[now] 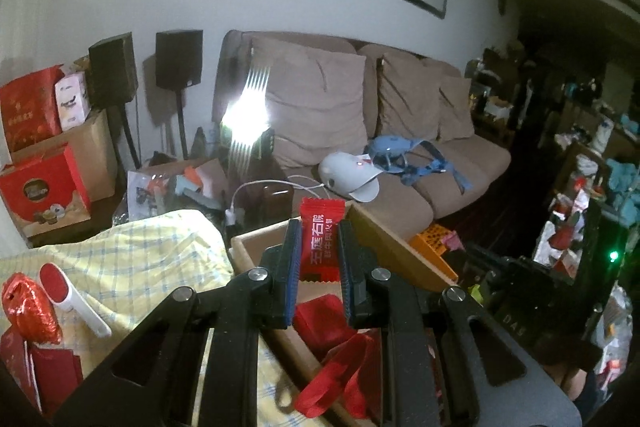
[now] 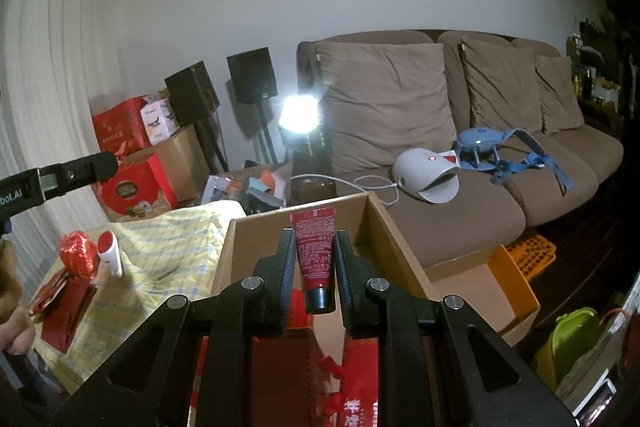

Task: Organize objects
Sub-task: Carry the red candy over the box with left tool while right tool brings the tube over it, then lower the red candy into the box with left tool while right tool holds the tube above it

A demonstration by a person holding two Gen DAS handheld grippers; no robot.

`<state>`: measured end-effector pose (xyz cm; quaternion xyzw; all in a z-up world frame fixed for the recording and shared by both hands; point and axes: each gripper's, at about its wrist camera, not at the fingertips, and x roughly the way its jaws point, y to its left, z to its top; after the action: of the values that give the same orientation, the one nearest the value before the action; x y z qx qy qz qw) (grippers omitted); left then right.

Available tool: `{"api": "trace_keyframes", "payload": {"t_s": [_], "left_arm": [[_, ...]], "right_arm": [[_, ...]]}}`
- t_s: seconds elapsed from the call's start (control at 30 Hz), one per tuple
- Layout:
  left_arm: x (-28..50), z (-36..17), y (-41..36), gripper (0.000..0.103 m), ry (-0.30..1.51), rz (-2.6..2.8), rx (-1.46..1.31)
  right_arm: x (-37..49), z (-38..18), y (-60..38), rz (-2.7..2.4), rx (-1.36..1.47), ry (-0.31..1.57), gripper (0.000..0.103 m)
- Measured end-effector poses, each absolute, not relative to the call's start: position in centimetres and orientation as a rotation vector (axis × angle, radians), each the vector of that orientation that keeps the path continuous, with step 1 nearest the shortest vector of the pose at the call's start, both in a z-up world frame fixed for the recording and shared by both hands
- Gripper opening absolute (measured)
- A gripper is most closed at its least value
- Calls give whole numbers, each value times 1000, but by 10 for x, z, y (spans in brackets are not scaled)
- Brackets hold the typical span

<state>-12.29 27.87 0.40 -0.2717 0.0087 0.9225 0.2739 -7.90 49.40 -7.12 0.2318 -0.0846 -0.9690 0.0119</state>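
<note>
My left hand-held gripper (image 1: 319, 251) pinches a red foil snack sachet (image 1: 321, 240); my right hand-held gripper (image 2: 315, 267) pinches a red plastic tube (image 2: 315, 259). Either could slip and miss the open cardboard box (image 2: 384, 227).

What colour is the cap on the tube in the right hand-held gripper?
Black, on a red tube; the cap shows best in the right wrist view.
</note>
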Motion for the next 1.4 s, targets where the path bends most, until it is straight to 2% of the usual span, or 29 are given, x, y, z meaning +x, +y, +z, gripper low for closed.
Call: {"api": "trace_keyframes", "payload": {"t_s": [0.83, 0.93, 1.1, 1.4], "left_arm": [[-142, -1, 306, 16, 16, 2424, -735], [-152, 1, 321, 16, 74, 2398, -752], [-150, 8, 349, 16, 160, 2412, -628], [-166, -31, 368, 16, 153, 2329, -746]], "right_arm": [[-74, -76, 530, -3094, 754, -327, 18], [-72, -73, 533, -3098, 732, -348, 18], [-75, -77, 532, -3081, 760, -351, 18], [-87, -88, 523, -3092, 873, -290, 18]]}}
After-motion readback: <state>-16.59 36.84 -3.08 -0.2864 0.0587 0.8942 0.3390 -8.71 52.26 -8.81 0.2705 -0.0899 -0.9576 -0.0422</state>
